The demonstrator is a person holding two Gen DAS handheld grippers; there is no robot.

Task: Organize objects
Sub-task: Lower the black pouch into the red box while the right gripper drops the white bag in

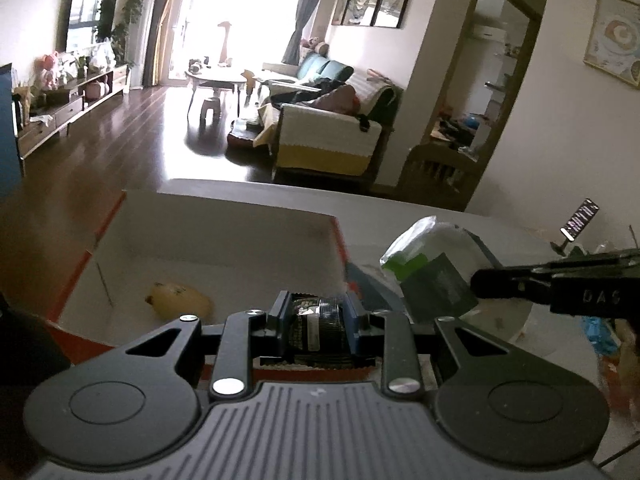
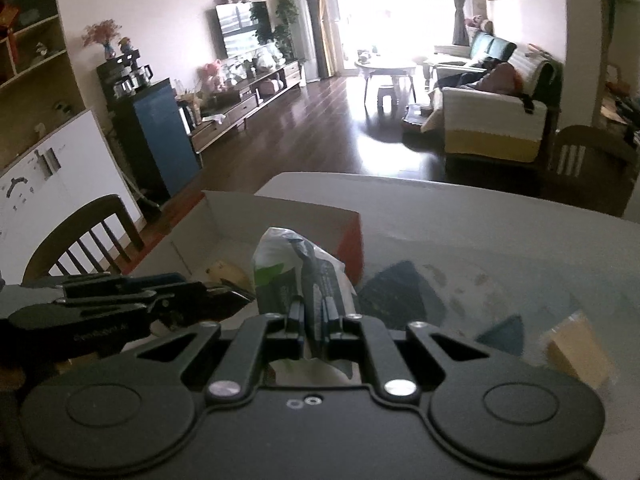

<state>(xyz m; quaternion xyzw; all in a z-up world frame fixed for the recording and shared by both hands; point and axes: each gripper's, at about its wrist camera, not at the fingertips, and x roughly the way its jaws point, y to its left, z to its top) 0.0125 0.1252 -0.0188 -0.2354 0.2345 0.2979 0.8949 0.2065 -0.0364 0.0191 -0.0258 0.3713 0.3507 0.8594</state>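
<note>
Left gripper [image 1: 316, 322] fingers clamped on dark packet [image 1: 318, 326] above box [image 1: 224, 240], right gripper [image 2: 314, 320] pinching plastic bag [image 2: 298, 268]

I read "DAS" in pale letters on the side of the right claw [image 1: 478, 286] in my left wrist view | faint embossed wording on the left claw's [image 2: 240, 298] body in my right wrist view, too blurred to make out | print on the held packet [image 2: 316, 276] unreadable
</note>
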